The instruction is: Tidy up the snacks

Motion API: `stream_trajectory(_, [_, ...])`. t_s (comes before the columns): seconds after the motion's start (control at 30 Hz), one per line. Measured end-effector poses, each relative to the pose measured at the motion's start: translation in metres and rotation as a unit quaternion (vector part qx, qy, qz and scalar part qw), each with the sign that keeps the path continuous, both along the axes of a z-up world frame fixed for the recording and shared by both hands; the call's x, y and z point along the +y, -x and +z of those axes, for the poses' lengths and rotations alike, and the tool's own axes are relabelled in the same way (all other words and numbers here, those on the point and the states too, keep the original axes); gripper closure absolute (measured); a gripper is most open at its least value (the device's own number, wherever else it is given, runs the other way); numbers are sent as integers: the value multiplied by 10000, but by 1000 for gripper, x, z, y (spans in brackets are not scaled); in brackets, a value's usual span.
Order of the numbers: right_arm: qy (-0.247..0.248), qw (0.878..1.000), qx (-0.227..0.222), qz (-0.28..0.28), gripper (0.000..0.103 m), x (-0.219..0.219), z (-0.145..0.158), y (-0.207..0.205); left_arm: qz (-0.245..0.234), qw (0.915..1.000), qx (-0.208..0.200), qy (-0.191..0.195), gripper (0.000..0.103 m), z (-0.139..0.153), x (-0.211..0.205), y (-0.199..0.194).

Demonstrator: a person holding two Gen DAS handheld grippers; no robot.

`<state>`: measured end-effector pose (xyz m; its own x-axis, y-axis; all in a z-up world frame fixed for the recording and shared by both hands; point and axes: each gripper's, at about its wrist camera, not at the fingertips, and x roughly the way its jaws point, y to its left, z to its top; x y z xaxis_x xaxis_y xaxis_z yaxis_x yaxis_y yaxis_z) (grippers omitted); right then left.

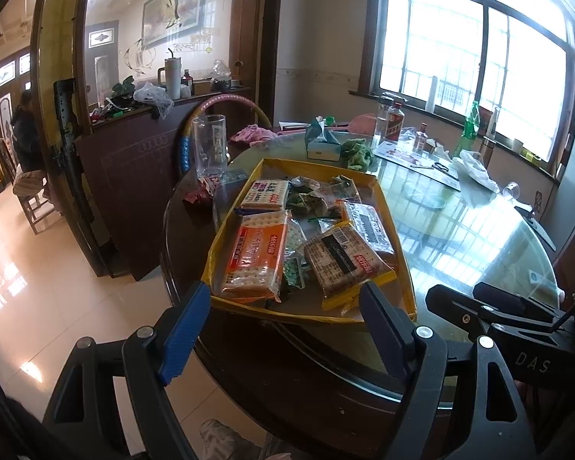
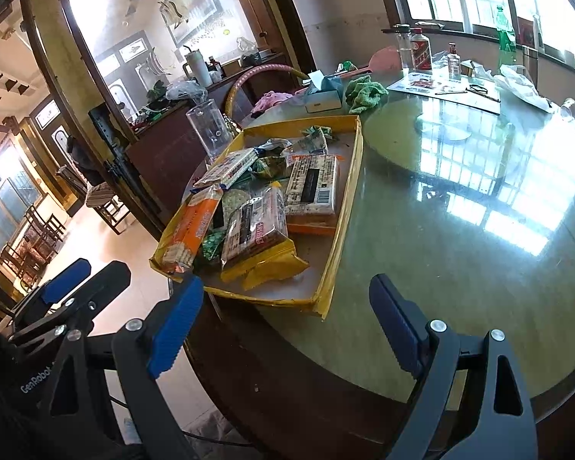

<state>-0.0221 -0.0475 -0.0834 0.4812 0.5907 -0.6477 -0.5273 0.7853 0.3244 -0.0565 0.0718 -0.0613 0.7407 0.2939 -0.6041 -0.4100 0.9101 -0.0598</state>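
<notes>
- Left gripper (image 1: 283, 301) released, jaws wide, holding nothing, lower centre of frame, just short of yellow tray (image 1: 400, 257) near edge.
- Right gripper (image 2: 287, 303) released too, empty, lower centre, over glass tabletop (image 2: 460, 207).
- Snack packs piled in tray, frame centre: orange cracker pack (image 1: 255, 255) at left, brown cracker pack (image 1: 345, 258) beside it.
- Clear jug (image 1: 209, 145) upper left of tray.

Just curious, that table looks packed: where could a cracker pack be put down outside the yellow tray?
The glass tabletop is bare right of the yellow tray, from the near edge back toward the green cloth. Crowded: the far rim by the window with bottles, papers and a plastic bag, and the tray itself.
</notes>
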Motion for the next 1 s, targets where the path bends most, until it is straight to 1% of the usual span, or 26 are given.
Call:
stream_trajectory(0.23, [76,9998,-134,-122,15,0,2,0,-152,9999,19,35,23,-4,0,-3])
stream_trajectory(0.53, [162,9996,-170,-186,15,4,-3,-7,-110,9998,156,75,23,-13,8,-12])
stream_trajectory(0.63, [137,9995,-181,-211,15,5,-5,-9,-125,9997,226,29,23,-16,8,-14])
stream_trajectory(0.77, [-62,9993,-280,-224,15,2,-2,-10,-177,9995,270,-26,23,-18,7,-19])
stream_trajectory(0.87, [-58,9990,-389,-232,15,4,-2,-12,-201,9994,274,-25,23,-21,7,-23])
stream_trajectory(1.0, [-35,9987,-491,-90,15,9,-3,-13,-196,9995,258,57,23,-23,10,-29])
